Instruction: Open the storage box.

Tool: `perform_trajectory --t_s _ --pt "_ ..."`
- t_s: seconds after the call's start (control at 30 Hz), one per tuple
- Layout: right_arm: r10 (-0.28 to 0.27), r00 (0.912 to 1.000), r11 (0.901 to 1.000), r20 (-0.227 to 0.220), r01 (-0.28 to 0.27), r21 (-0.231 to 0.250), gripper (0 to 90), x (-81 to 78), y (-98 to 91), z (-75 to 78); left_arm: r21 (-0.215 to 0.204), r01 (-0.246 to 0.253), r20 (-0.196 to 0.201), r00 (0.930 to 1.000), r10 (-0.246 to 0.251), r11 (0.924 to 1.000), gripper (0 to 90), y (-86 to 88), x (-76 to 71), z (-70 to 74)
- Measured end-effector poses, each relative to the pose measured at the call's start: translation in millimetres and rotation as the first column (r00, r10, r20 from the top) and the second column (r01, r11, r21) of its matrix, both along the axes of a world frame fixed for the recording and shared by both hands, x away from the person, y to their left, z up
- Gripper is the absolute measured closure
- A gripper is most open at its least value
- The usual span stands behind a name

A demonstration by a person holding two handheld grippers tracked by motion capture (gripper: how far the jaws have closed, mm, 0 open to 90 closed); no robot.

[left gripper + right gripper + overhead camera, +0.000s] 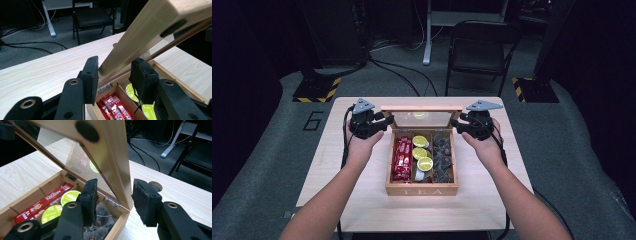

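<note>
One tea box mid-worktop, lid raised. Three compartments: red sachets, three green pods, dark tea bags. Left tool and right tool straddling lid's side rails, pads slightly off. One chair behind.

A wooden tea box sits in the middle of the light wood surface. Its lid stands up at the back, and it has a glass pane. The left gripper is at the left edge of the lid. The right gripper is at the right edge. Inside the box, red packets lie in the left part. Green round pods lie in the middle part. Dark tea bags fill the right part. A black chair stands on the floor behind the surface.
</note>
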State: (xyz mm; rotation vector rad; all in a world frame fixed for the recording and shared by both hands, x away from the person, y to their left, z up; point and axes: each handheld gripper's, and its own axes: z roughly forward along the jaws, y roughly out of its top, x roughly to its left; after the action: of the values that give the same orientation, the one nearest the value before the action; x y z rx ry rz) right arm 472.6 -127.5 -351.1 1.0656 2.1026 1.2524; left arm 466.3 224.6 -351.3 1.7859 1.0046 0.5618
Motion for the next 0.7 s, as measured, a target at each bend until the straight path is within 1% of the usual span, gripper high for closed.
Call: perform_trajectory --t_s 0.03,0.17,0.27,0.3,0.37,0.4,0.43,0.47,0.5,0.53,0.6,0.7 --pt "0.001 1.0 1.0 0.0 -0.001 0.0 54.8 1.3 -0.6 -1.0 -0.006 -0.001 -0.003 1.0 0.001 1.0 58.7 0.1 0.8 0.1" --pt "0.002 1.0 1.0 -0.007 -0.002 0.003 54.8 6.3 0.2 -5.4 -0.013 -0.003 0.007 1.0 0.003 0.9999 59.3 0.4 5.5 0.2" --pt "-0.002 1.0 0.9999 -0.001 0.002 -0.015 53.0 11.3 3.9 -9.4 -0.019 0.013 0.018 0.9998 -0.013 0.9997 59.2 1.9 9.7 -0.6" --pt "-0.009 1.0 0.9999 0.0 0.009 -0.014 52.7 12.5 5.0 -10.4 -0.014 0.018 0.027 0.9995 -0.017 0.9997 59.3 2.4 11.5 -1.0" --pt "-0.015 0.9999 0.9999 0.002 0.015 -0.005 52.7 15.3 5.8 -12.1 -0.004 0.022 0.026 0.9994 -0.022 0.9997 59.3 2.3 13.1 -1.1" --pt "-0.017 0.9998 0.9998 0.001 0.017 -0.003 52.8 16.6 6.0 -12.8 0.001 0.022 0.032 0.9992 -0.022 0.9998 59.2 1.9 14.0 -1.4" --pt "-0.018 0.9998 0.9998 -0.002 0.018 0.0 53.1 17.5 6.3 -13.6 0.014 0.023 0.032 0.9992 -0.023 0.9996 59.2 1.4 14.6 -1.2" --pt "-0.018 0.9998 0.9998 0.005 0.018 -0.007 53.5 18.6 6.4 -14.2 0.022 0.019 0.033 0.9993 -0.02 0.9996 59.3 0.3 15.2 -1.1" --pt "-0.02 0.9998 0.9998 0.001 0.02 -0.006 53.6 19.2 6.7 -14.7 0.029 0.019 0.032 0.9993 -0.02 0.9994 59.4 -0.6 15.6 -1.1" --pt "-0.021 0.9998 0.9997 0.004 0.021 -0.01 53.9 20.0 6.8 -14.9 0.042 0.014 0.036 0.9992 -0.016 0.999 59.6 -1.3 16.4 -1.2" --pt "-0.023 0.9996 0.9996 0.013 0.024 -0.016 54.7 21.3 7.1 -15.3 0.07 0.012 0.03 0.9995 -0.014 0.9975 60.7 -2.8 18.0 -1.5" --pt "-0.031 0.9995 0.9993 0.01 0.032 -0.019 54.8 23.1 8.5 -16.9 0.08 0.003 0.03 0.9995 -0.006 0.9968 61.7 -4.0 20.0 -2.8"
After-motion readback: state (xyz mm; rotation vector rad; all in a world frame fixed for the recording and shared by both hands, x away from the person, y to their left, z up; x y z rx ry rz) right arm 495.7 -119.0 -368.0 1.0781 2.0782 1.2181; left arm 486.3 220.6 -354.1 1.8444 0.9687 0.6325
